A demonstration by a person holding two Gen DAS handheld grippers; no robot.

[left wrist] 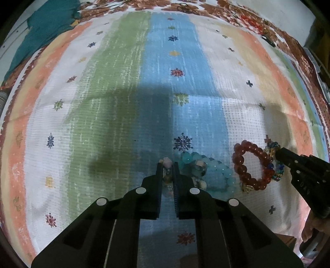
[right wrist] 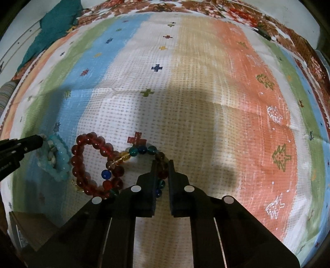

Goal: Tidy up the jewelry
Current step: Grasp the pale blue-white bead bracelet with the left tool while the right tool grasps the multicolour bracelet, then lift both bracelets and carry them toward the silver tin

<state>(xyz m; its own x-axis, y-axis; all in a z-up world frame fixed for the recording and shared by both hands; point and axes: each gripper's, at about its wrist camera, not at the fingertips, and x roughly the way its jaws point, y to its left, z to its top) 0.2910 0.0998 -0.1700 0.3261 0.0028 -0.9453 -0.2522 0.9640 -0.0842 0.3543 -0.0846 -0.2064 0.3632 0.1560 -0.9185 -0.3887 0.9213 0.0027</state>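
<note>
Several bead bracelets lie on a striped cloth. My left gripper (left wrist: 167,165) is shut on a bracelet of pale mixed stones (left wrist: 167,162), which overlaps a light-blue bead bracelet (left wrist: 218,171). A dark-red bead bracelet (left wrist: 239,165) lies to the right of it. My right gripper (right wrist: 162,165) is shut on a multicoloured glass-bead bracelet (right wrist: 142,150), whose far side overlaps the red bracelet (right wrist: 82,165). The light-blue bracelet (right wrist: 59,162) and the left gripper (right wrist: 41,140) show at the left of the right wrist view. The right gripper (left wrist: 278,153) shows at the right of the left wrist view.
The striped cloth (left wrist: 115,92) covers a bed with a brown floral sheet (left wrist: 247,18) around it. A teal cloth (left wrist: 45,31) lies at the far left. A brown box (right wrist: 33,228) sits at the near left edge.
</note>
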